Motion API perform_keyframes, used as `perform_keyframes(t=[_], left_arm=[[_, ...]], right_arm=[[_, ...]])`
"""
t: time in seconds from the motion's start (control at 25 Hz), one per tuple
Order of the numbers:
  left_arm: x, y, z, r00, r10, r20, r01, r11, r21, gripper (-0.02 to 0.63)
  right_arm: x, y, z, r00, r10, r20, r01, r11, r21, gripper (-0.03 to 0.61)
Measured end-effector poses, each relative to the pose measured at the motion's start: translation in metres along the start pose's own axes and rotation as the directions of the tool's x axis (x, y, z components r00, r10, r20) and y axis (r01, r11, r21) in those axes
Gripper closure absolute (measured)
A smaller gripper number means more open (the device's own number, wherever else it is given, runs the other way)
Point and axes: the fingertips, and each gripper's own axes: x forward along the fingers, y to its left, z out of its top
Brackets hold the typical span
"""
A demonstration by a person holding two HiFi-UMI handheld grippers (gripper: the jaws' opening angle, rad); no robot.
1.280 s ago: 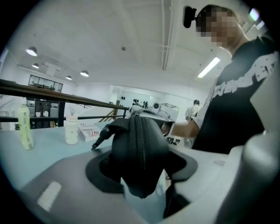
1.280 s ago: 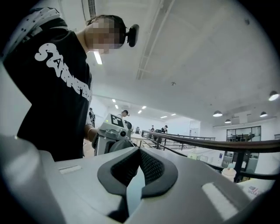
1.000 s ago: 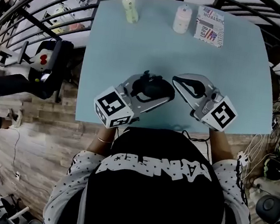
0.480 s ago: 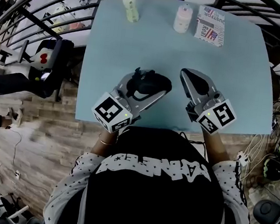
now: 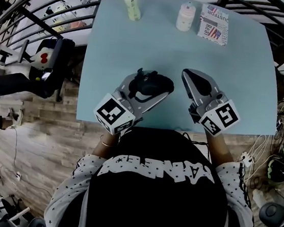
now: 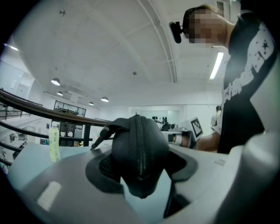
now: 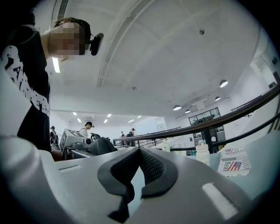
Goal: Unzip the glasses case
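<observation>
The black zipped glasses case is gripped between the jaws of my left gripper, just above the pale blue table. In the left gripper view the case fills the gap between the pads, with its zipper running down the middle and a pull strap sticking out to the left. My right gripper hovers a short way to the right of the case. Its jaws are shut and hold nothing. From the right gripper view the case shows small at the left.
At the table's far edge stand a green bottle, a white bottle and a printed packet. A dark railing curves round the far and left sides. The table's near edge lies just under both grippers.
The right gripper's tip swung away from the case, to the right and farther up the table, then held still. The left gripper with the case shifted slightly left.
</observation>
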Motion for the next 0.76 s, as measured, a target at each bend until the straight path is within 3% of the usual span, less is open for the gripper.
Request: perform_keyframes(t=[0.76], left_arm=[[-0.0012,0.0062,-0.0032,0.999,0.024,-0.022,-0.024,1.0,0.02,0.614]], right_arm=[[0.001,-0.001,-0.0001,1.0,0.006,-0.002,-0.006,1.0,0.007,0.574]])
